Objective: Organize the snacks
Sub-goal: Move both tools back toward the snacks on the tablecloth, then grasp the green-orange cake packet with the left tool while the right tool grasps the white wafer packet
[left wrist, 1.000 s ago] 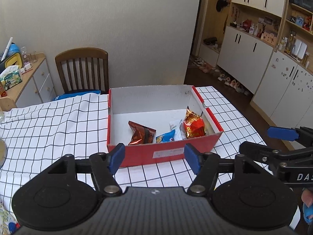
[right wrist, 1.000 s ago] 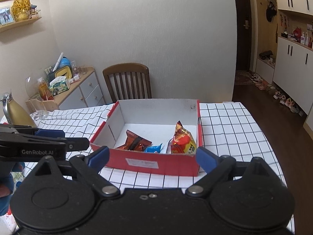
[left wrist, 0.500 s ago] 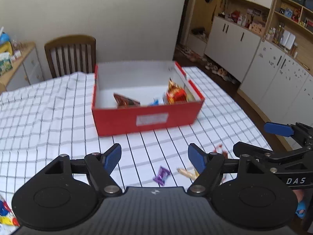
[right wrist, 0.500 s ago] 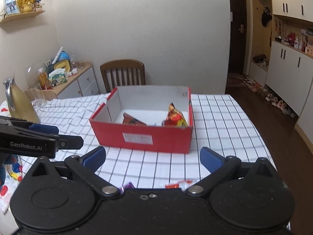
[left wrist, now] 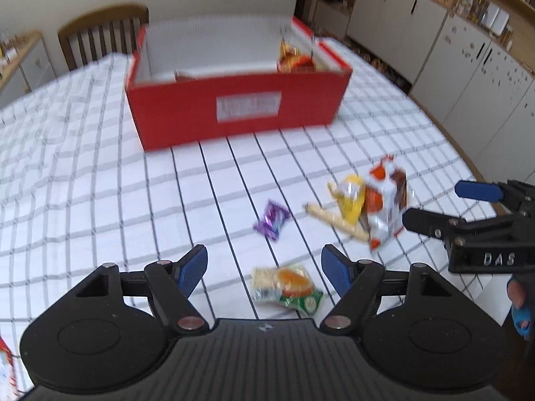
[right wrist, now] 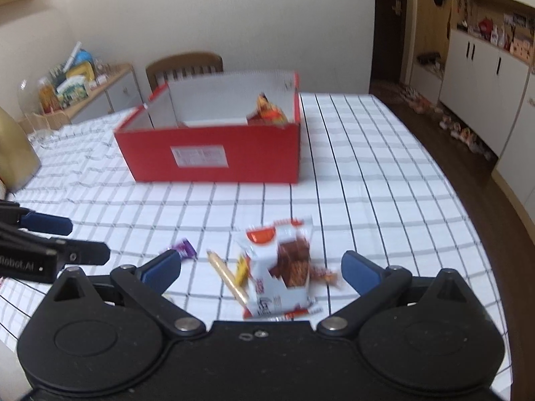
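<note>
A red box (left wrist: 234, 110) with a white inside and a white label stands on a white tablecloth (left wrist: 83, 167) checked in dark lines. Lower in the frame lie a purple wrapper (left wrist: 271, 222), a yellow packet (left wrist: 351, 197), a white-and-orange packet (right wrist: 282, 267) and a green-and-orange packet (left wrist: 289, 287). The gripper pads (left wrist: 192, 270) are blue.

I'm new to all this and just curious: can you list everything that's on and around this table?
box: one, red, far side of table, snack bags inside
tablecloth: one, white with dark grid, over table
candy: one, purple, loose on cloth
packet: one, white and red, near edge
stick: one, tan, beside packet
bag: one, green and orange, nearest
chair: one, brown, behind table
cabinets: white, right wall
left gripper: black, blue pads, open
right gripper: same, open
</note>
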`<state>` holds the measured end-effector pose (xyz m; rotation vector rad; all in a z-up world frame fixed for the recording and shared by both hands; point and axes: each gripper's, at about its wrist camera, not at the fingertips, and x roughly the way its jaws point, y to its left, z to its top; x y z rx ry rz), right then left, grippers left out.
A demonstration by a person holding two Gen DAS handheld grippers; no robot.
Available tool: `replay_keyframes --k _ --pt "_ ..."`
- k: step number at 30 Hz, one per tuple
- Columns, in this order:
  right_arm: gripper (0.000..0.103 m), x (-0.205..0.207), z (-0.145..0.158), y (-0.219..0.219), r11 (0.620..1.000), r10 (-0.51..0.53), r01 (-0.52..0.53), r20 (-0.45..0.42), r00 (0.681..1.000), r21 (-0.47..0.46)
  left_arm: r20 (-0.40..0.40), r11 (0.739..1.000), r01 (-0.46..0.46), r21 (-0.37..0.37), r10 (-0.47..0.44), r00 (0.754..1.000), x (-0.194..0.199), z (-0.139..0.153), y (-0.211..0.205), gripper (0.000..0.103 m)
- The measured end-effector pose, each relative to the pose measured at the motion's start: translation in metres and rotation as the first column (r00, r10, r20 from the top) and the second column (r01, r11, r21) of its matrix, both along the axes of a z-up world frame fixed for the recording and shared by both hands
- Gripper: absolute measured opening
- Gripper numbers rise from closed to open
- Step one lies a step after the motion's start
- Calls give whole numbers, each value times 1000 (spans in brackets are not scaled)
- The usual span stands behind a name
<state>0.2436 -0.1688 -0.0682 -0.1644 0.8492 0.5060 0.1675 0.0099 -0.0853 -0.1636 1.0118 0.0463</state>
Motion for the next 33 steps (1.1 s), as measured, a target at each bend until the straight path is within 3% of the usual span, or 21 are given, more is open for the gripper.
replay_keyframes --k 6,15,26,33 --pt "101 8 -18 -2 1000 -9 7 -44 999 -29 -74 999 41 -19 -43 996 4 -29 -4 75" --pt "95 20 -36 5 997 22 -27 -72 997 -73 -166 992 65 -110 -83 983 18 -58 0 75" --pt "88 36 -52 11 996 6 -15 -93 996 -89 -172 989 32 -144 -57 984 25 -65 -4 73" --pt "80 39 -55 15 994 15 -24 -77 997 -111 -167 994 62 -95 -77 983 23 -65 -11 64"
